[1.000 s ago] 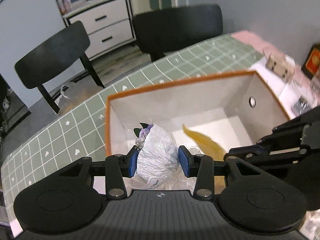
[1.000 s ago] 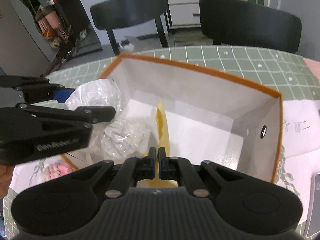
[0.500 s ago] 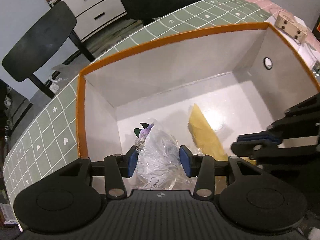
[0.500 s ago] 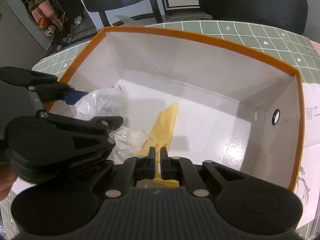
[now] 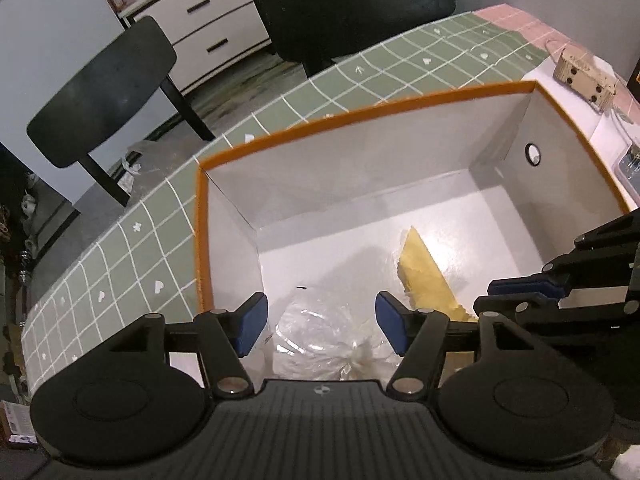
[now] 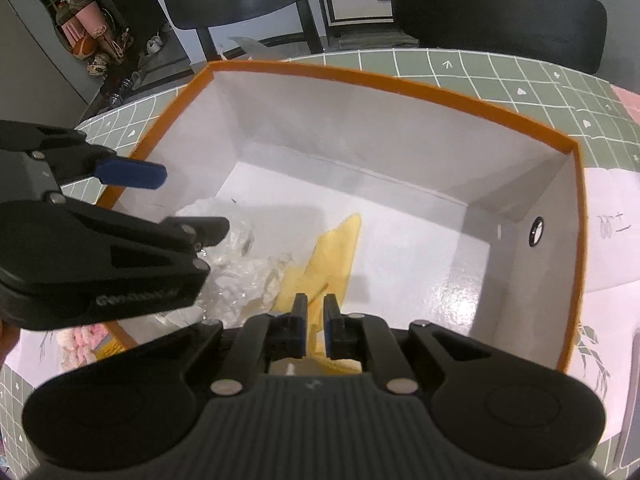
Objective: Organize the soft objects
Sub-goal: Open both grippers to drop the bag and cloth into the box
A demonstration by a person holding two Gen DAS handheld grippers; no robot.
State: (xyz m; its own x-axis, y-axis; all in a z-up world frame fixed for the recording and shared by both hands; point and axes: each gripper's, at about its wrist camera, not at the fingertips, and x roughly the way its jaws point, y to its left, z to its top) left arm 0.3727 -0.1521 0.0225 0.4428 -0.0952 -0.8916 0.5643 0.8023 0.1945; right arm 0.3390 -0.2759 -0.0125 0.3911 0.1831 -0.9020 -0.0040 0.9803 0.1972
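An orange-rimmed white box stands on the green checked table. On its floor lies a clear plastic bag of soft stuff, and beside it a yellow cloth. My left gripper hovers over the bag. Its jaws are opening, and the blue pads stand clear of the bag on both sides. My right gripper is over the near end of the cloth. Its jaws are opening a little, with a strip of cloth loose in the narrow gap.
Two black chairs stand beyond the table's far edge, with a white drawer unit behind. A small wooden block lies right of the box. A pink packet lies at the box's near left, a white paper on its right.
The left jaws have spread away from the bag, which now rests on the box floor. The right jaws have parted slightly, and the cloth has settled flat on the floor.
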